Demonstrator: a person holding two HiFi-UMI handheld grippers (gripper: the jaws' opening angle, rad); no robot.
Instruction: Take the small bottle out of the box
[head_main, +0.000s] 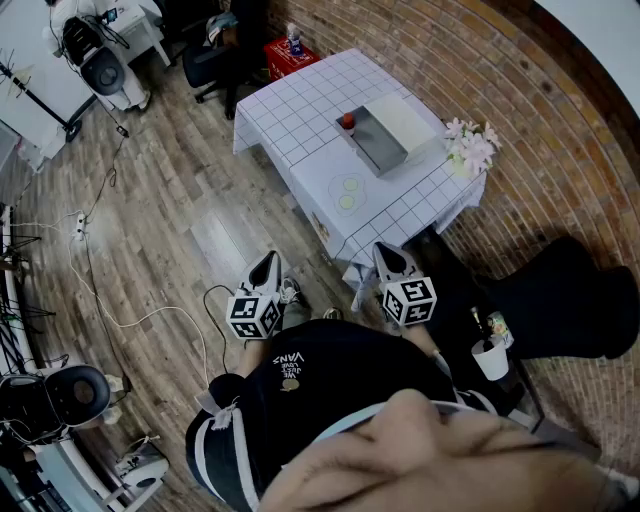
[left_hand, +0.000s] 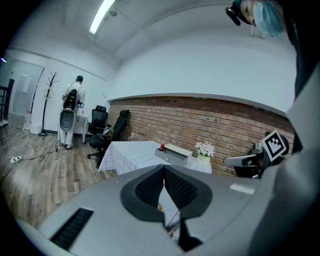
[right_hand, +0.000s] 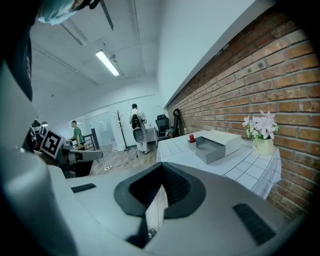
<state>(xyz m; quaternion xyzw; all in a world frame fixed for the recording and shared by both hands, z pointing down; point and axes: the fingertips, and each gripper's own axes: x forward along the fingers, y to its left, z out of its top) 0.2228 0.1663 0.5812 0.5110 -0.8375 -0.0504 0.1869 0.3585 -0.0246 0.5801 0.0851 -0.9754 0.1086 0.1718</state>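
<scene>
Box (head_main: 386, 134) on worktop (head_main: 290, 115), open top up: free way in from above. Small bottle (head_main: 347, 121) at box's left end; can't tell if inside or just outside. Flower pot (head_main: 470, 150) just right of box, brick wall (head_main: 520, 90) close behind box: tight on those two sides. Plate (head_main: 347, 190) lies low on cloth, near side of box, apart from it. Cloth left of box bare: wide lane. My left hand-held gripper (head_main: 268, 262) and right hand-held gripper (head_main: 385, 252) well short of box, near side.
</scene>
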